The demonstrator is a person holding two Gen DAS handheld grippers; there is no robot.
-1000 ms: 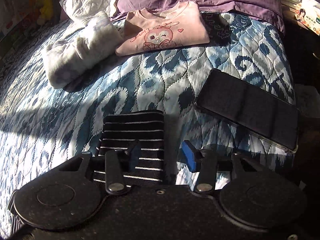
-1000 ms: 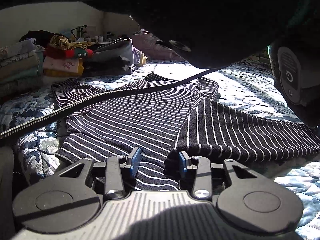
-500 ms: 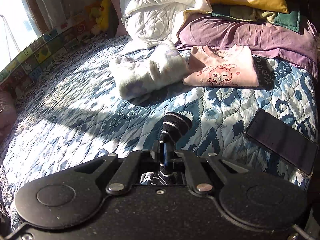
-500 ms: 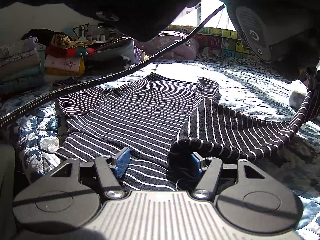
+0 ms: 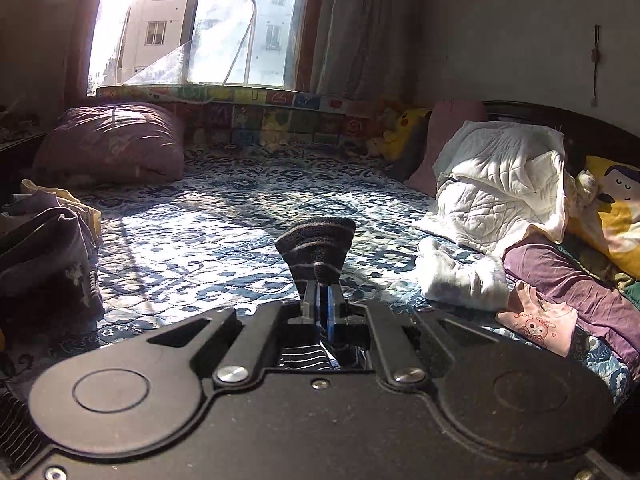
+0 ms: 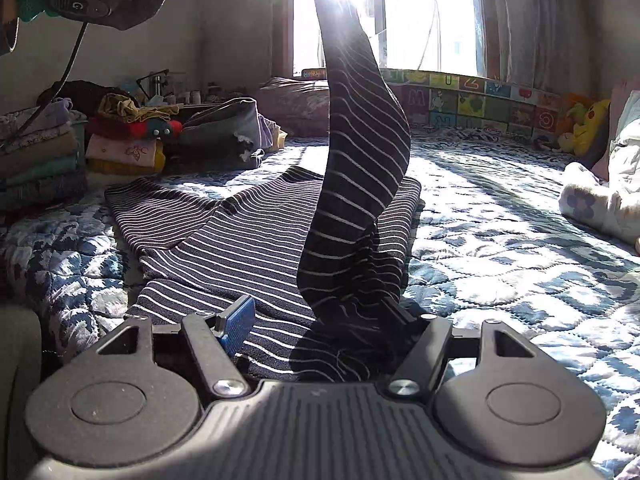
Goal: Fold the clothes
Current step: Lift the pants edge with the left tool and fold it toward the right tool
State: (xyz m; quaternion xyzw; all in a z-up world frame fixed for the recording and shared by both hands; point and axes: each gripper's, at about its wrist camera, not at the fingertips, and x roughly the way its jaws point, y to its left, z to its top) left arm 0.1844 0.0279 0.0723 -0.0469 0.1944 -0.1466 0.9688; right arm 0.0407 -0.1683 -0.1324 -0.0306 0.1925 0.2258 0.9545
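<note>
since a second ago my left tool (image 5: 323, 307) has risen, clamped on the striped sleeve (image 6: 360, 152); right tool (image 6: 316, 320) gapes wide beneath it, striped top (image 6: 248, 232) flat on the bed (image 6: 500, 240).

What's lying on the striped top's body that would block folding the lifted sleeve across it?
Nothing visible. The left gripper holds the sleeve up over the striped top, whose flat body lies bare; the right gripper stands open.
</note>
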